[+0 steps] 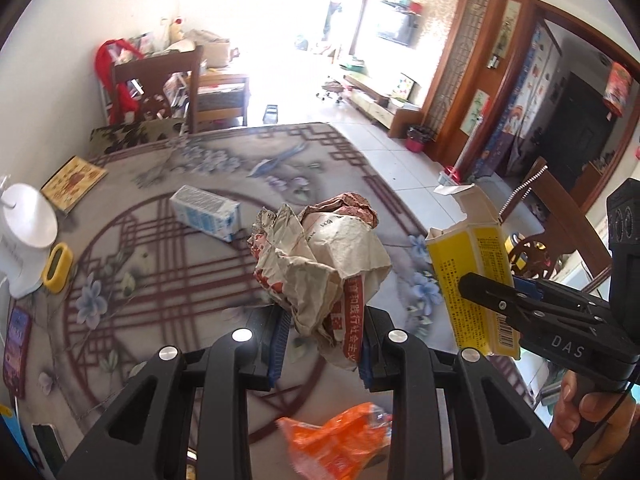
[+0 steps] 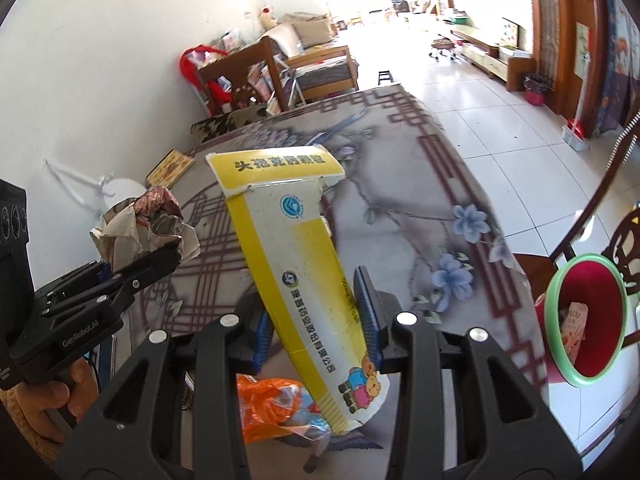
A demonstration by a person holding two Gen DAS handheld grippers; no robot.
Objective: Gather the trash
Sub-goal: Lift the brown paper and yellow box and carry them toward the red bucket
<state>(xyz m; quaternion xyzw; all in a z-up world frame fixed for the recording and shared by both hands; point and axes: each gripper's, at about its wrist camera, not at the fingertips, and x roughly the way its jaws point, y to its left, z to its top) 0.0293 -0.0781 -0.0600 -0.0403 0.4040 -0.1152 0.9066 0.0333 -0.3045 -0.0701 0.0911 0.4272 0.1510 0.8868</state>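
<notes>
You are getting strong daylight pouring in from the far end of the room (image 1: 288, 20), and it is washing that area out to white in both views. The floor tiles (image 2: 480, 92) are throwing back glare. The fisheye lens is bending straight lines, and dark corners are closing in at the edges. The surface (image 1: 168, 240) is looking slightly smeared, while nearby things are staying fairly crisp.

Home: dining table (image 1: 224, 216), television (image 1: 394, 26)
</notes>
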